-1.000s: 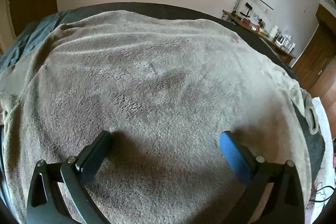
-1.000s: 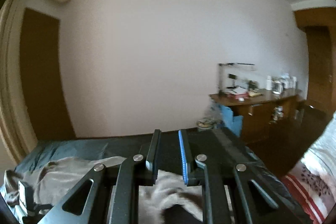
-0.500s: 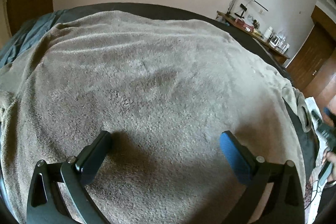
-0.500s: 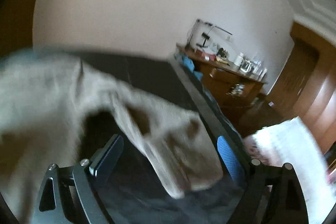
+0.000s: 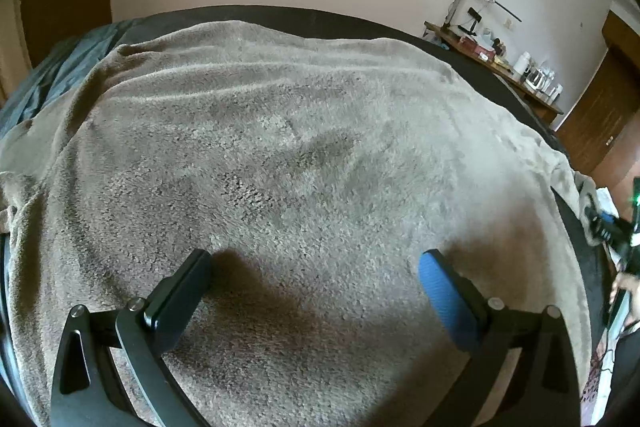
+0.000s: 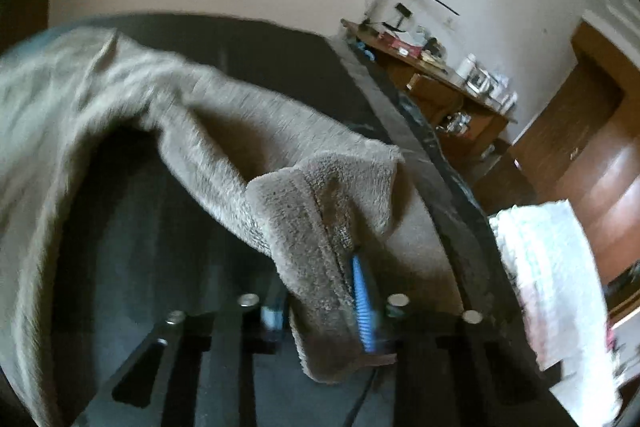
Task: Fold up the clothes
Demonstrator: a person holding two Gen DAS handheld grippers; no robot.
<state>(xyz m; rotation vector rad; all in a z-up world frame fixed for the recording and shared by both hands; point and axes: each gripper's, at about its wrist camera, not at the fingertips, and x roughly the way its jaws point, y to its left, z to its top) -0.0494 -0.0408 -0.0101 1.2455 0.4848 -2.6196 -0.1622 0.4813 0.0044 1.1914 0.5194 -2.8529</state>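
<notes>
My right gripper [image 6: 320,303] is pinching the fleece [image 5: 300,155] corner off the bed's [image 5: 320,17] right edge, left gripper [image 5: 314,279] hangs spread wide over the middle; thin bite, could slip mid-fold and bunch up
</notes>
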